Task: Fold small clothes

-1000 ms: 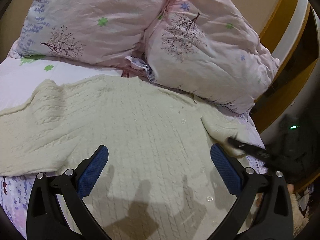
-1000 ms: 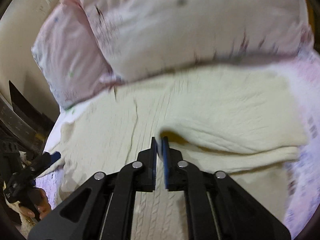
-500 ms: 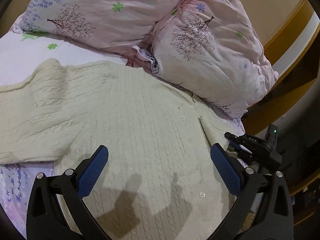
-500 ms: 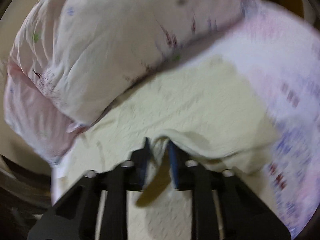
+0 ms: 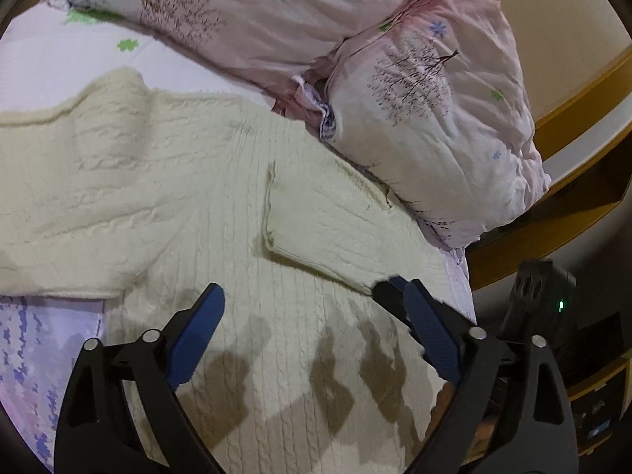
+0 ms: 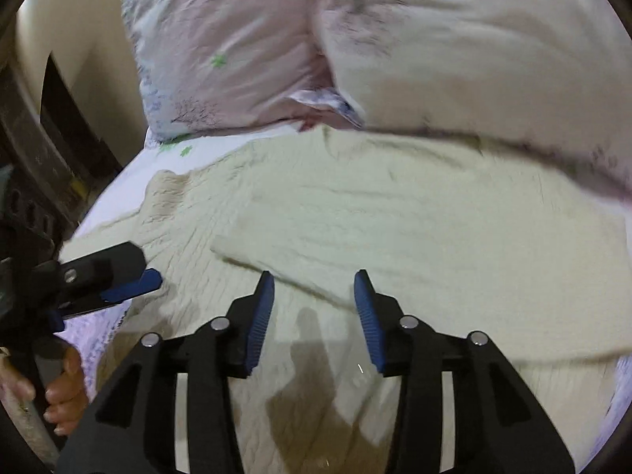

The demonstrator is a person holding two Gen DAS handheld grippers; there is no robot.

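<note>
- While the cream cable-knit sweater (image 5: 221, 205) lies spread flat on the bed, its left sleeve (image 5: 59, 181) stretches out sideways onto the printed bedsheet (image 5: 35, 339), not yet folded in.
- Over the lower body of the knit the left gripper (image 5: 312, 316) hovers with its jaws spread wide and nothing between them — a judgement: it is free to take that left sleeve.
- Across the chest, the right sleeve (image 5: 335, 229) lies folded inward, its cuff edge near the middle of the garment.
- Just behind that folded sleeve's lower edge, the right gripper (image 6: 312, 304) stands with jaws apart, gripping no cloth, though its view is blurred.
- Beyond the sweater's top edge, two pink pillows (image 5: 434, 98) press against the collar area.
- Judging by this, the sleeve-folding step is half done — the next move calls for pinching the left sleeve near its cuff and carrying it across the chest to lie over or beside the right one.
</note>
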